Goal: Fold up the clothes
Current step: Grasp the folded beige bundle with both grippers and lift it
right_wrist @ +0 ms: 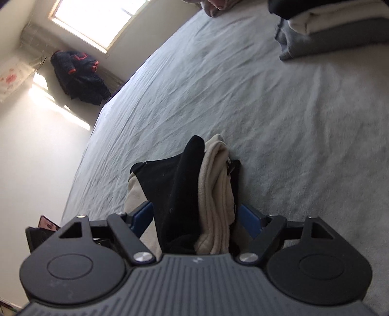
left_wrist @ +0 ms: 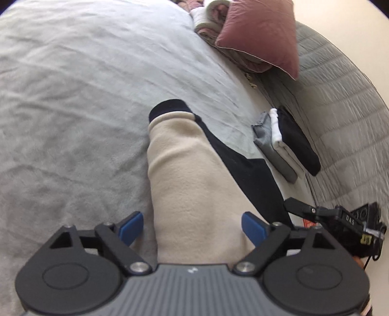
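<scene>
A beige and black fleece garment point(left_wrist: 192, 170) lies on the grey bed sheet point(left_wrist: 73, 109), its dark cuff pointing away from me. My left gripper point(left_wrist: 193, 228) is open and straddles the near end of the garment. Its left pad point(left_wrist: 131, 228) stands clear of the cloth, while the right pad point(left_wrist: 254, 229) sits at the cloth's edge. In the right wrist view the same garment point(right_wrist: 194, 194) is bunched into black and beige folds. My right gripper point(right_wrist: 197, 220) is open around that bunch, with the cloth lying loose between its blue pads.
A stack of folded clothes point(left_wrist: 284, 143), grey, white and black, sits by the quilted grey headboard point(left_wrist: 340, 109); the stack point(right_wrist: 340, 29) also shows in the right wrist view. A pink pillow point(left_wrist: 262, 34) lies on more bedding. A dark jacket point(right_wrist: 77, 75) hangs under the window point(right_wrist: 97, 19).
</scene>
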Demonstrator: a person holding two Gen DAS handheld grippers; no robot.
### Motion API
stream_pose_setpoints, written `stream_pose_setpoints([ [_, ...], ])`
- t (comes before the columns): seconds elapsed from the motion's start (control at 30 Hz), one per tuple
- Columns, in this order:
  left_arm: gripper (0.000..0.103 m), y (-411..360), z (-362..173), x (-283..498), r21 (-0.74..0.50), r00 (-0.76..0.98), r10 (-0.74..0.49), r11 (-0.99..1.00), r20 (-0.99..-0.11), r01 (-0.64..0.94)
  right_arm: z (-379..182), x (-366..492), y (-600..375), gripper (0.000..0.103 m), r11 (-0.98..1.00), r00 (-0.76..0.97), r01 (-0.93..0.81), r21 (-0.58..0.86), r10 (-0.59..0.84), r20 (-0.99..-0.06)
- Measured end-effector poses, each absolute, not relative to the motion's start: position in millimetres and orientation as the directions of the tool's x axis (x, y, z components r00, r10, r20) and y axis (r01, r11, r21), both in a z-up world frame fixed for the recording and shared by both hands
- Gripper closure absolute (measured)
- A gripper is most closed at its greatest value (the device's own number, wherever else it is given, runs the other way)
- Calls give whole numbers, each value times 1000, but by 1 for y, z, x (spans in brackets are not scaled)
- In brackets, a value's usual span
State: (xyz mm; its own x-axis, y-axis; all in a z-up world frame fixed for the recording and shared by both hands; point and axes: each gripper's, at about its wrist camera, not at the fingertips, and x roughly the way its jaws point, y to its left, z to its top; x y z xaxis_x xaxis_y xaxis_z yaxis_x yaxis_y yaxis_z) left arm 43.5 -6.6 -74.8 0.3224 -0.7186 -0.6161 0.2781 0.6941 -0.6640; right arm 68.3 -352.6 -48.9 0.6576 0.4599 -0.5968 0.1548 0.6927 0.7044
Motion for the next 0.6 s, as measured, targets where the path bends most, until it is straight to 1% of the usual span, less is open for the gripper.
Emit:
stream_pose_setpoints([
  [0.03,17,-8,-77,44,-669,328,-722,690,-609,275,-53,71,-354,24,676,650,175,716,467,-600],
  [0.07,19,-10,-78,45,-673,333,-724,687,-604,274,-58,74,-355,30,659,642,192,727,476,-601],
  [0.17,25,-15,-81,48,-681,341,-732,678,-590,277,-71,81,-357,37,606,633,229,762,502,-590],
  [0.27,28,-16,-84,49,-691,357,-735,671,-576,267,-72,84,-352,39,590,643,229,774,505,-575],
  [0.33,32,-17,-84,50,-688,371,-727,678,-577,258,-71,86,-347,42,593,650,226,773,500,-572],
  [0.4,43,-18,-82,49,-675,391,-712,692,-583,255,-67,86,-342,47,601,655,227,766,488,-577],
  [0.43,45,-18,-81,48,-671,403,-707,697,-582,253,-65,85,-341,50,603,658,228,764,484,-578],
  [0.5,52,-17,-77,46,-661,424,-695,707,-581,253,-59,84,-337,53,612,664,226,758,473,-580],
  [0.6,57,-21,-68,42,-634,449,-674,727,-587,262,-52,81,-336,55,612,678,219,760,465,-570],
])
